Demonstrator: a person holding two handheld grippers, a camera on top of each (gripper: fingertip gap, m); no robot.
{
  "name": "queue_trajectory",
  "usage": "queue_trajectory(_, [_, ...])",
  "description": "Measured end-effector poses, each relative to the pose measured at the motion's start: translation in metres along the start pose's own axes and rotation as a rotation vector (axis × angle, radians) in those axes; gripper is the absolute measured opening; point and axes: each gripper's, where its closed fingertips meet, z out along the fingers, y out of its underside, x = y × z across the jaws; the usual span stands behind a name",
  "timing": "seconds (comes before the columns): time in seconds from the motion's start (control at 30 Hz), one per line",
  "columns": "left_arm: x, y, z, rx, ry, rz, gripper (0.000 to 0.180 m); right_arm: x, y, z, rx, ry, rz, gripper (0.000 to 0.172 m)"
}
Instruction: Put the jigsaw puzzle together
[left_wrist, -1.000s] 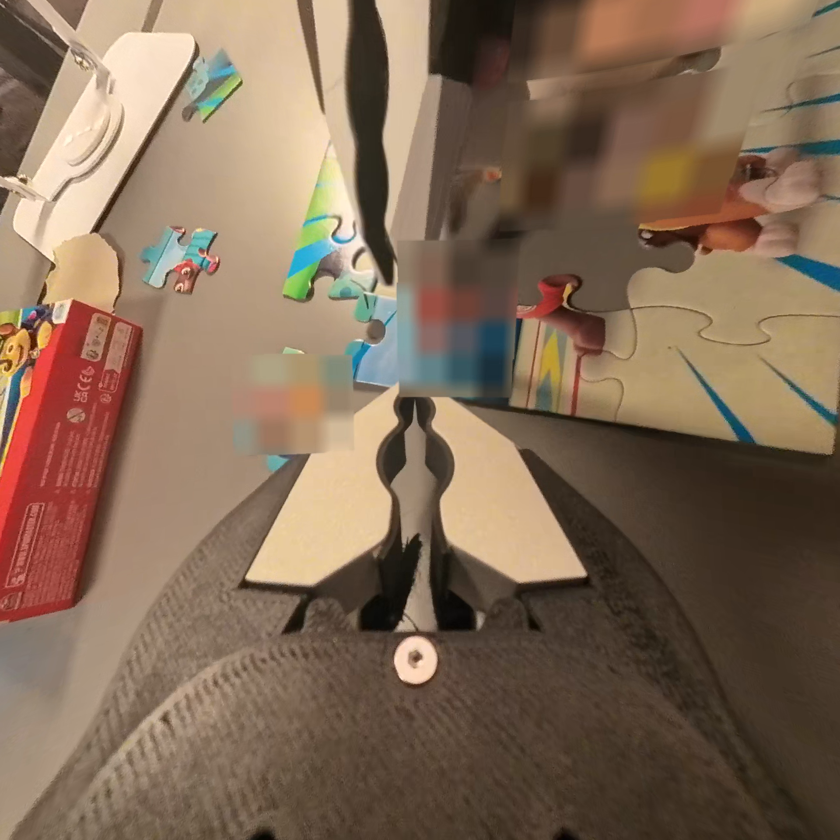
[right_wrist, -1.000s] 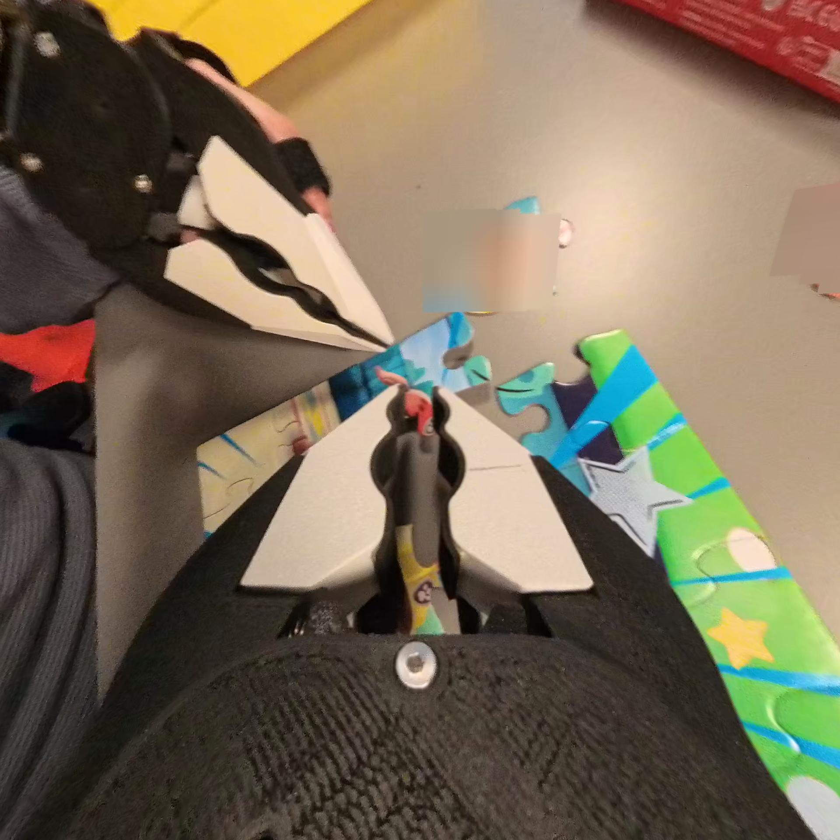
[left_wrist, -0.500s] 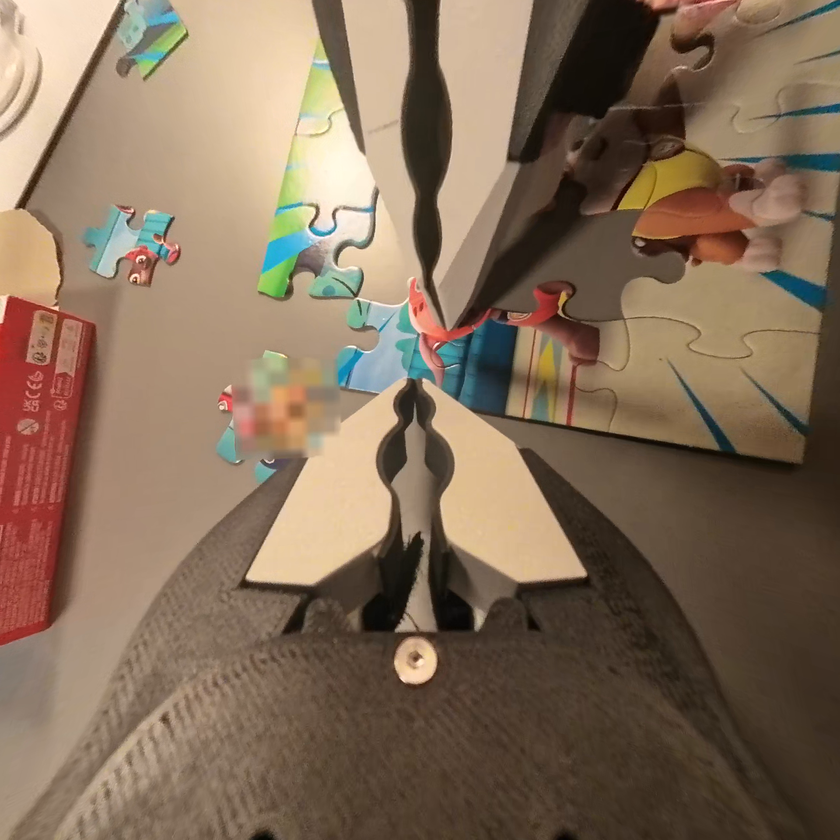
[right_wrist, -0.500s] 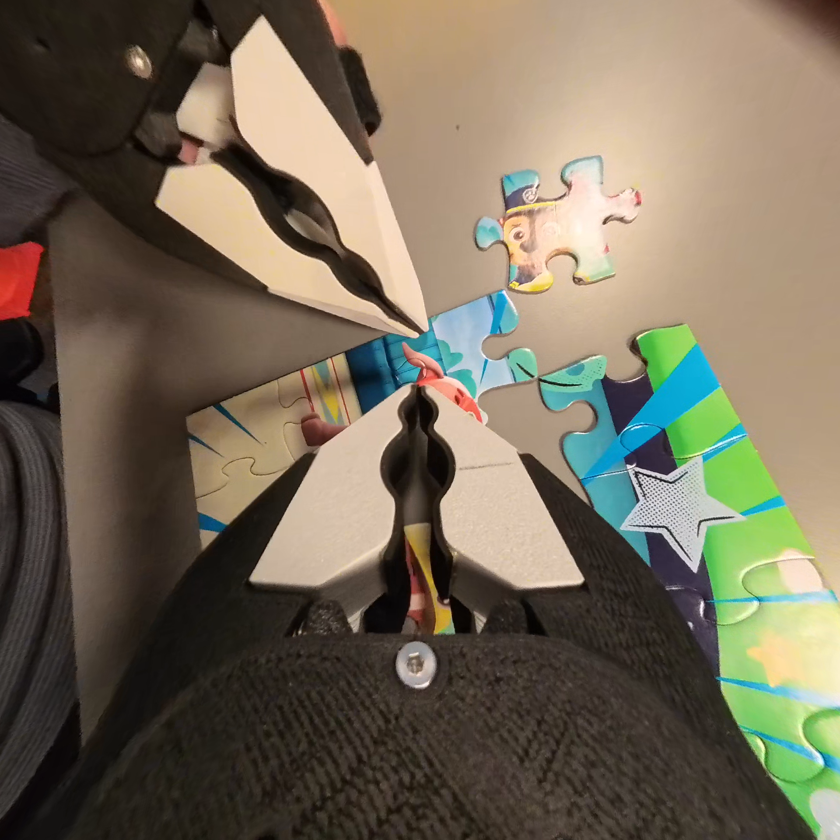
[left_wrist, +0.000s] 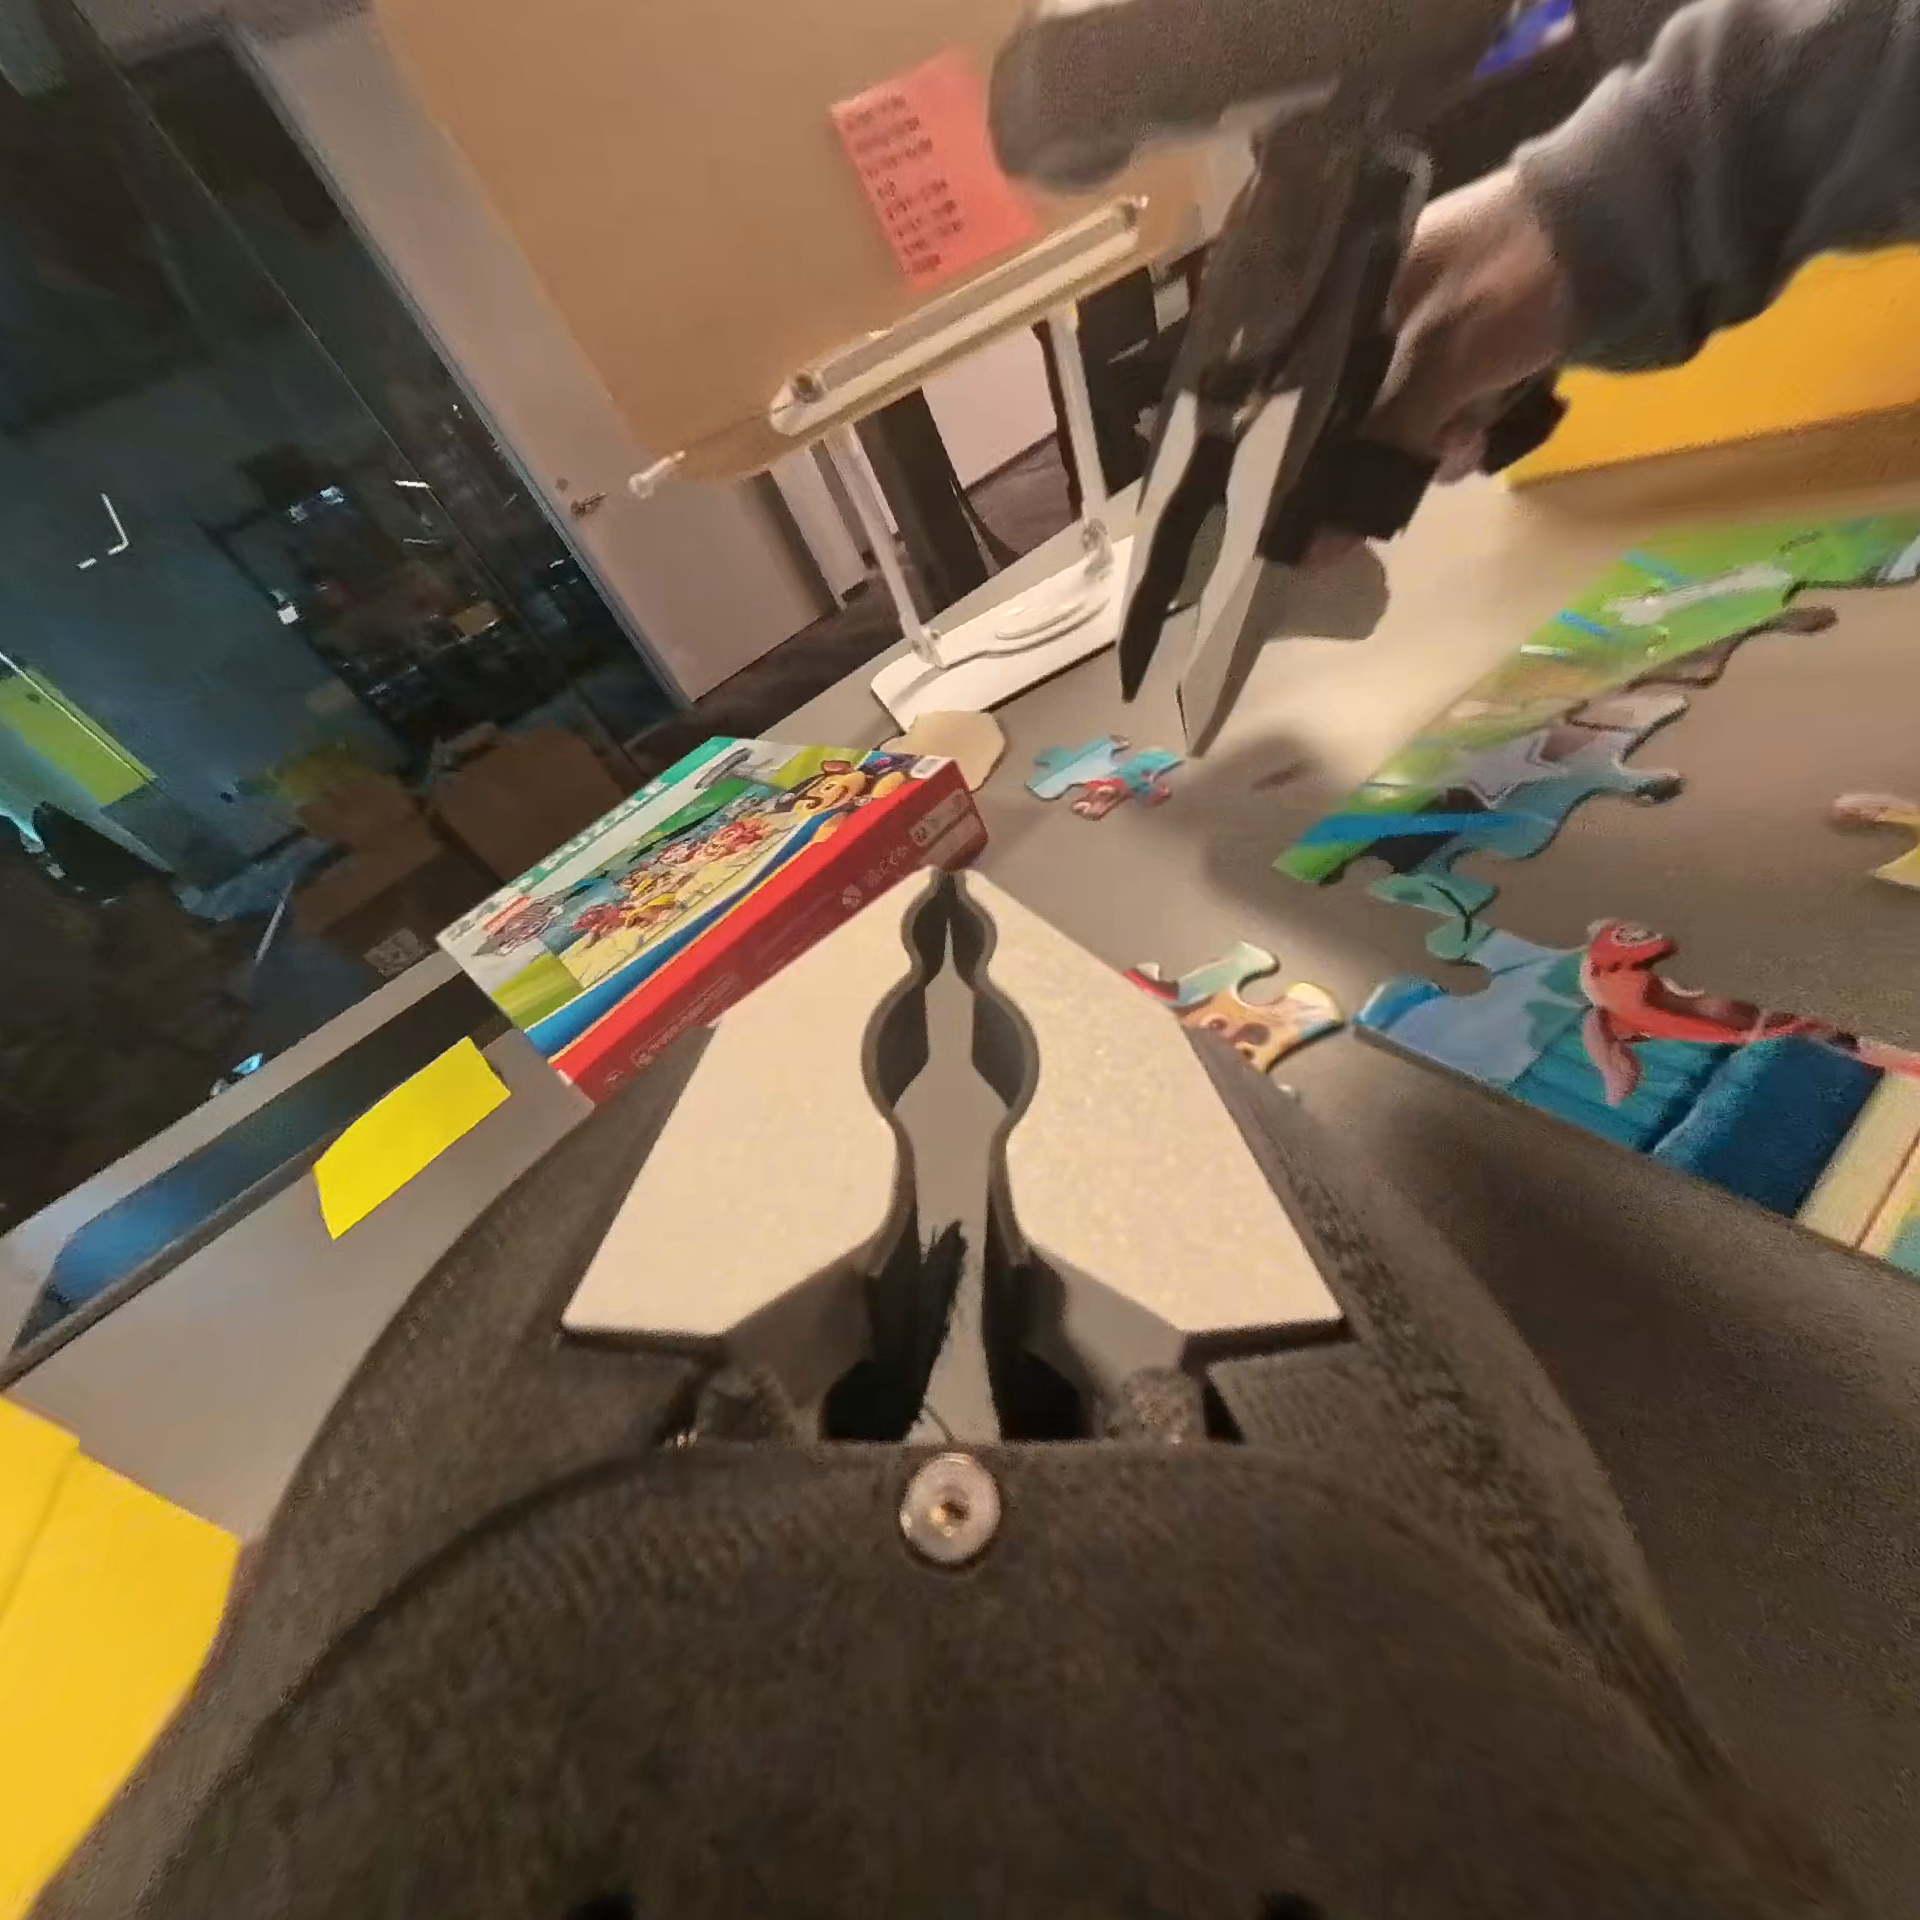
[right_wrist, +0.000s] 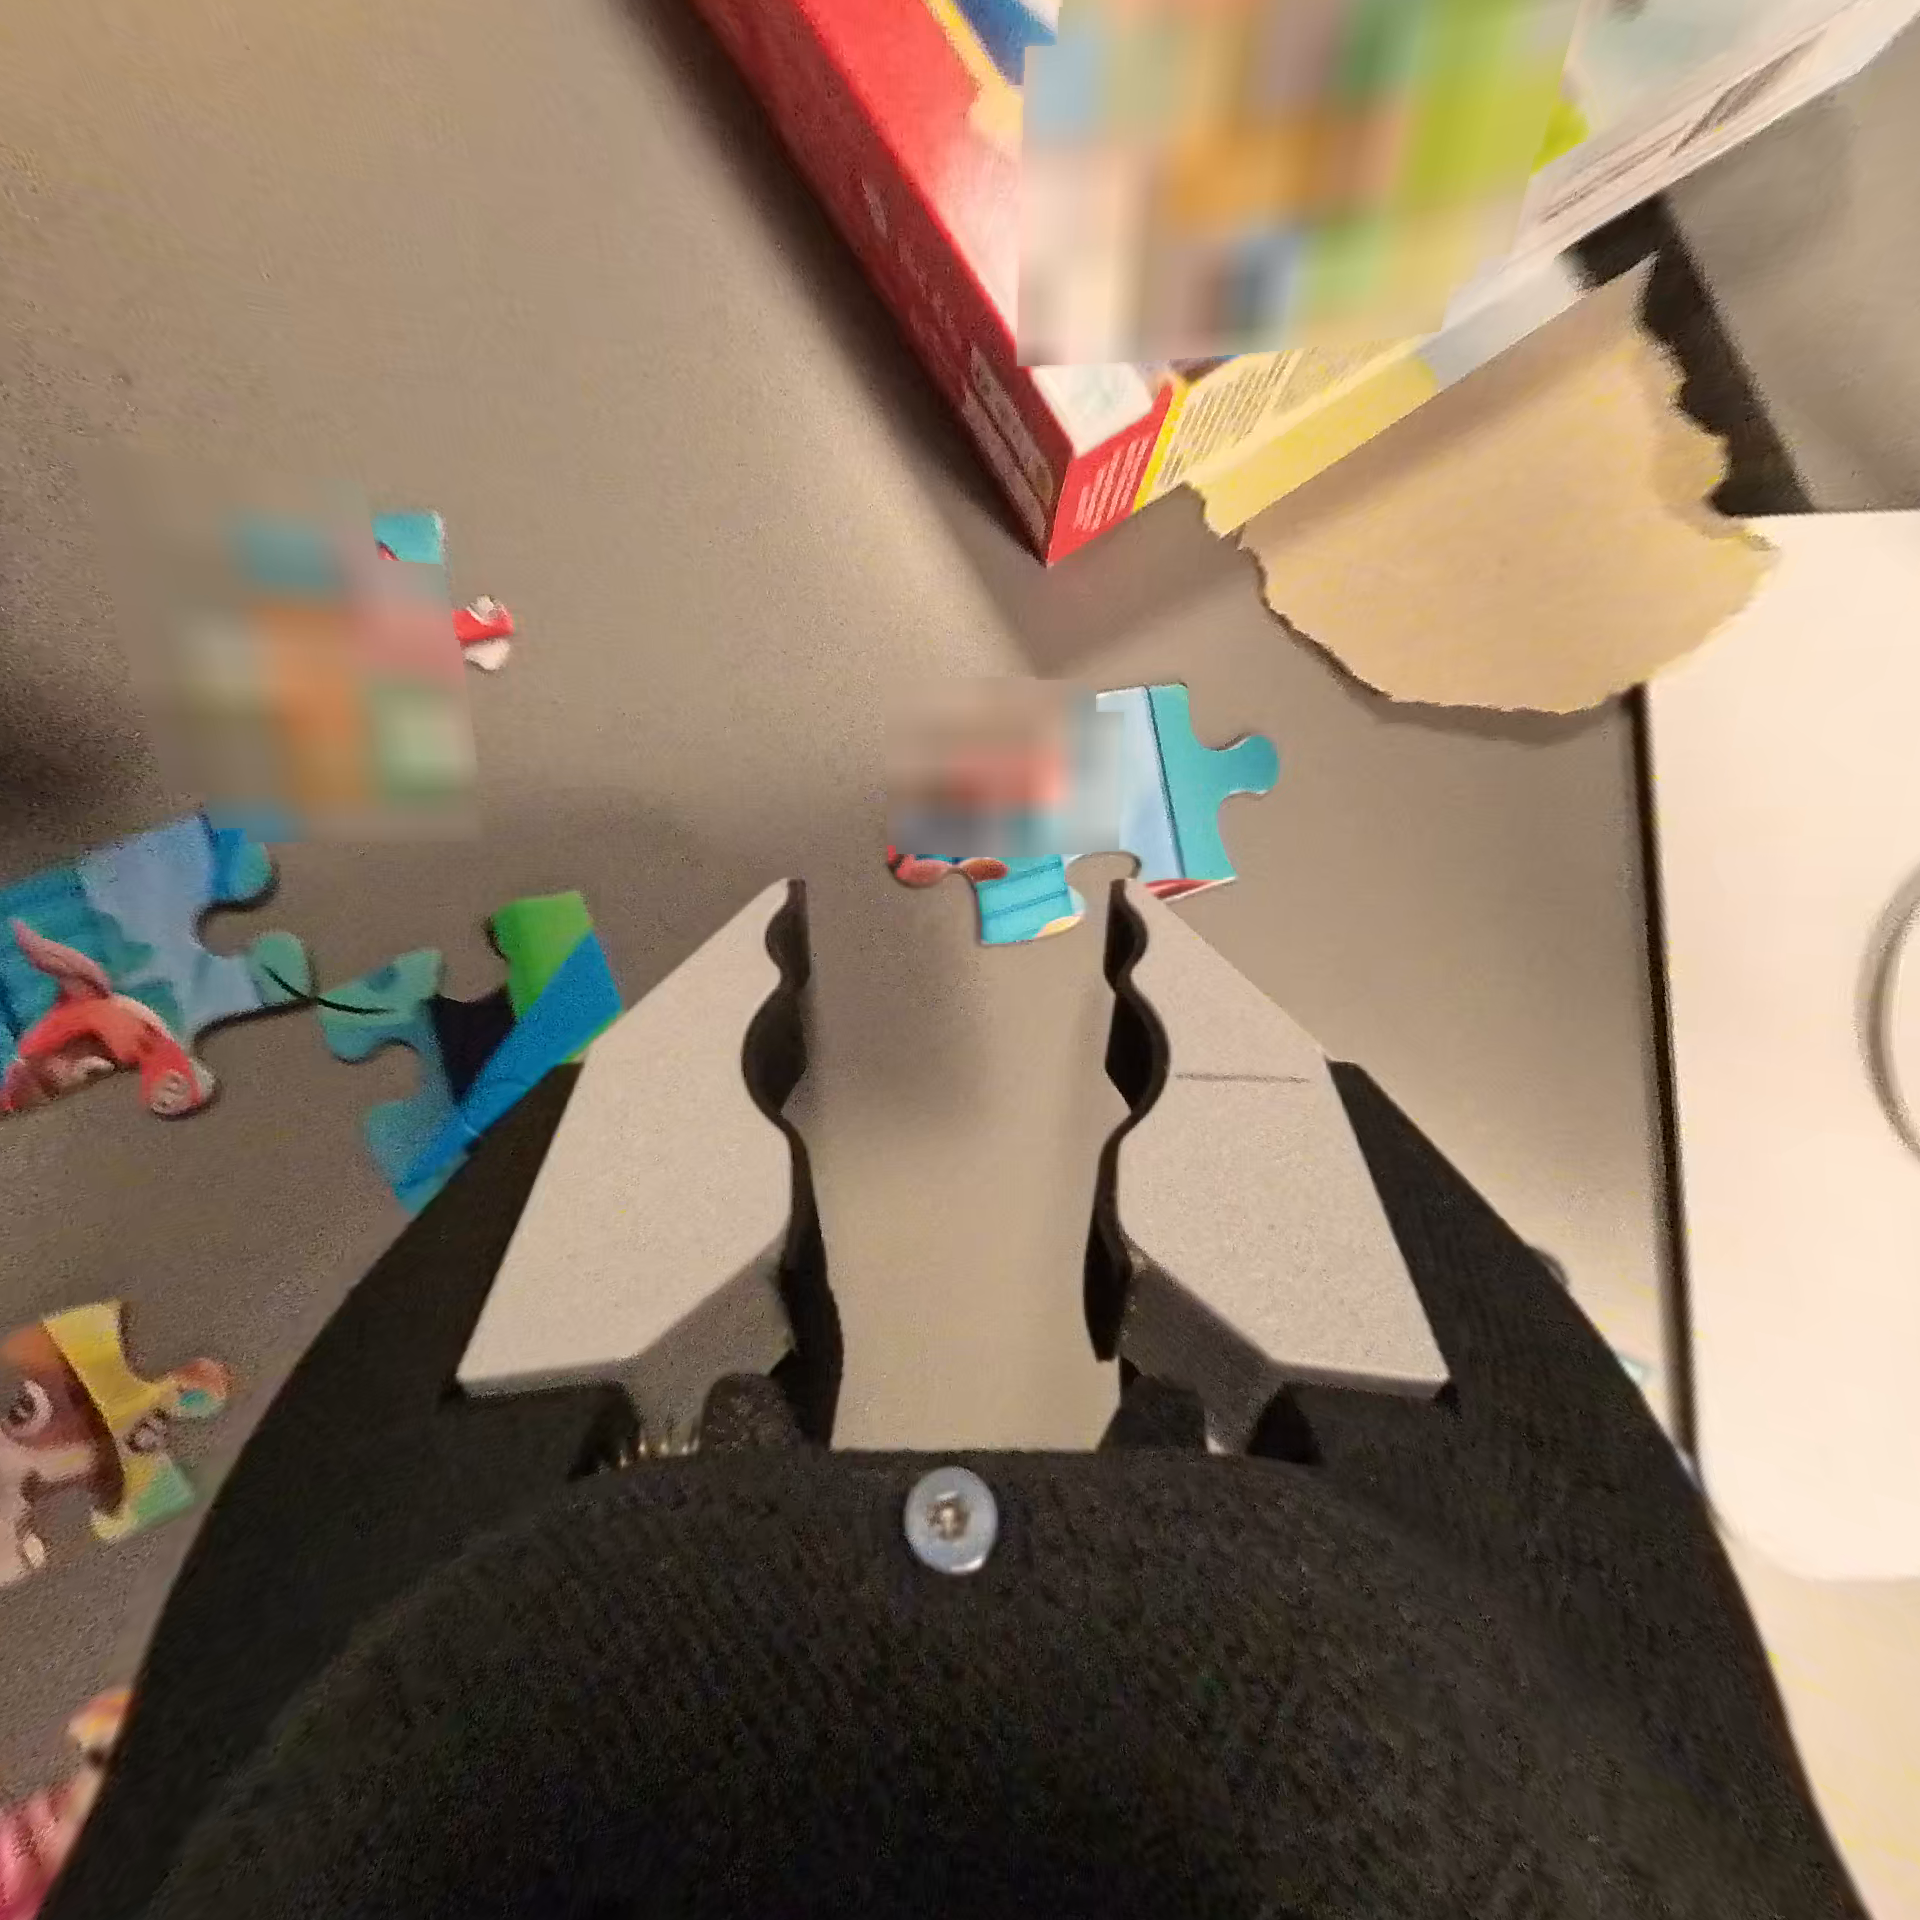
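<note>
Lying flat on the grey counter (right_wrist: 623, 312), a loose blue puzzle piece (right_wrist: 1174, 790) sits just ahead of the right gripper (right_wrist: 956, 904), whose fingers (right_wrist: 1195, 1039) are spread wide with only bare counter between them; neither pad touches the piece. Beyond it lie a torn flap of tan cardboard (right_wrist: 1486, 582) and the corner of a red puzzle box (right_wrist: 935, 260), with a white stand base (right_wrist: 1787, 935) to the side. Off to the other side are the joined puzzle section (right_wrist: 135, 997) and another loose piece (right_wrist: 94, 1413). The left gripper (left_wrist: 948, 883) is pressed together with nothing between its fingertips, raised over the counter near the red puzzle box (left_wrist: 727, 914); a small loose piece (left_wrist: 1236, 1003) lies just beside it, and a yellow sticky note (left_wrist: 410, 1132) farther out.
</note>
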Motion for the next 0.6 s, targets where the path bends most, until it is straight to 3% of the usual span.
queue_trajectory(0.17, [-0.019, 0.001, -0.002, 0.019, -0.026, -0.078, 0.000, 0.013, 0.018, 0.010, -0.251, -0.050, -0.125, 0.045])
queue_trajectory(0.33, [-0.024, 0.003, 0.001, 0.024, -0.014, -0.139, 0.000, 0.011, 0.008, 0.018, -0.247, -0.132, -0.099, 0.037])
queue_trajectory(0.43, [-0.025, 0.003, 0.000, 0.029, -0.023, -0.135, 0.000, 0.010, 0.007, 0.021, -0.283, -0.113, -0.176, 0.016])
queue_trajectory(0.53, [-0.028, -0.001, -0.004, 0.045, -0.040, -0.106, 0.000, 0.006, 0.007, 0.020, -0.332, -0.100, -0.216, 0.014])
queue_trajectory(0.57, [-0.028, -0.001, -0.005, 0.044, -0.045, -0.102, 0.000, 0.004, 0.006, 0.019, -0.333, -0.104, -0.241, 0.000])
queue_trajectory(0.6, [-0.029, -0.001, -0.005, 0.044, -0.046, -0.102, 0.000, 0.002, 0.006, 0.017, -0.331, -0.102, -0.258, 0.000])
